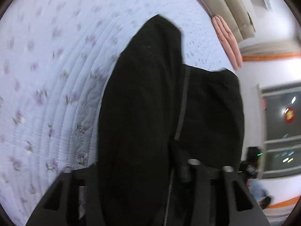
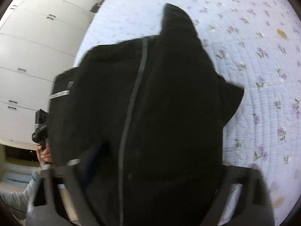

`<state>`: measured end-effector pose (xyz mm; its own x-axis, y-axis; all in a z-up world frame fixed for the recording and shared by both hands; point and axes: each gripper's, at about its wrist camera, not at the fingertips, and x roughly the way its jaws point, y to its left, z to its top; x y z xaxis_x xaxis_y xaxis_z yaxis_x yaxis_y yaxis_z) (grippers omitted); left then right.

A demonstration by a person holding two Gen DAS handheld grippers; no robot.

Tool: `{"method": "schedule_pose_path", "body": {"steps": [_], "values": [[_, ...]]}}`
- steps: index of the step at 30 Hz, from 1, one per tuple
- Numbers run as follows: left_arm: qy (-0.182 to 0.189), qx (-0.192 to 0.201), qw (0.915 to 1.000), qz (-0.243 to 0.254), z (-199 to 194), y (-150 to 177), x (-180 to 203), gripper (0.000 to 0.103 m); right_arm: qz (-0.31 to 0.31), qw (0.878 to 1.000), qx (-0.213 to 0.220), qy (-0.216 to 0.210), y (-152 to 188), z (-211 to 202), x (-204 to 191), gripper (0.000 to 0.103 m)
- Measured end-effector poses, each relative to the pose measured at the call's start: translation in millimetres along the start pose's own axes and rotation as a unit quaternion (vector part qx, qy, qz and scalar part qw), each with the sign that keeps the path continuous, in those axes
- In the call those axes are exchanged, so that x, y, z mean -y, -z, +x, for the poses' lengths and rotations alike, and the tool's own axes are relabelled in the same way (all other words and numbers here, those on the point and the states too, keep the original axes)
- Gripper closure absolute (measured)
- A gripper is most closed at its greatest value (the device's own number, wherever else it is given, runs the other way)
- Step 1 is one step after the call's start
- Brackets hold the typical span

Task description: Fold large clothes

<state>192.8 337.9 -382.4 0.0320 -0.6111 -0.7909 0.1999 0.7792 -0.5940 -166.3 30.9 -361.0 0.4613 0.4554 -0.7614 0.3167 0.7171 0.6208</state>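
A large black garment [image 1: 143,94] with a grey zip line lies over the flowered bedspread [image 1: 47,75] and runs back over my left gripper [image 1: 148,169]. The cloth hides the gap between that gripper's fingers, so its grip cannot be made out. In the right wrist view the same black garment [image 2: 169,94], with its zip [image 2: 131,103] and pale reflective strips, fills the space between the fingers of my right gripper [image 2: 150,169]. Those fingers [image 2: 47,171] stand wide apart on either side of the bulk. A hand [image 2: 45,155] at the left edge holds the other gripper's handle.
The quilted bedspread [image 2: 263,75] extends far to the right and ahead. A pink folded cloth [image 1: 227,41] lies by the beige headboard [image 1: 231,5]. A dark window [image 1: 280,122] is on the right, white cabinet doors [image 2: 33,56] on the left.
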Motion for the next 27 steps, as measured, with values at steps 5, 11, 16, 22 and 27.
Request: {"method": "schedule_pose_path", "body": {"steps": [5, 11, 16, 22, 27], "values": [[0.042, 0.078, 0.996, 0.014, -67, 18, 41, 0.081, -0.027, 0.999, 0.03, 0.003, 12, -42, -17, 0.073], [0.058, 0.123, 0.9891, 0.056, -138, 54, 95, 0.082, -0.088, 0.994, 0.065, 0.004, 41, -98, -88, 0.088], [0.037, 0.121, 0.9907, 0.05, -161, 88, 98, 0.082, -0.128, 0.99, 0.057, 0.014, 60, -111, -137, 0.089], [-0.004, 0.098, 0.9946, -0.036, -113, 95, 9, 0.08, -0.131, 0.979, 0.027, 0.155, 41, -52, -127, 0.041], [0.019, 0.071, 0.9931, -0.091, -85, 88, -47, 0.071, -0.081, 0.981, -0.016, 0.175, 30, -20, -70, 0.022]]}}
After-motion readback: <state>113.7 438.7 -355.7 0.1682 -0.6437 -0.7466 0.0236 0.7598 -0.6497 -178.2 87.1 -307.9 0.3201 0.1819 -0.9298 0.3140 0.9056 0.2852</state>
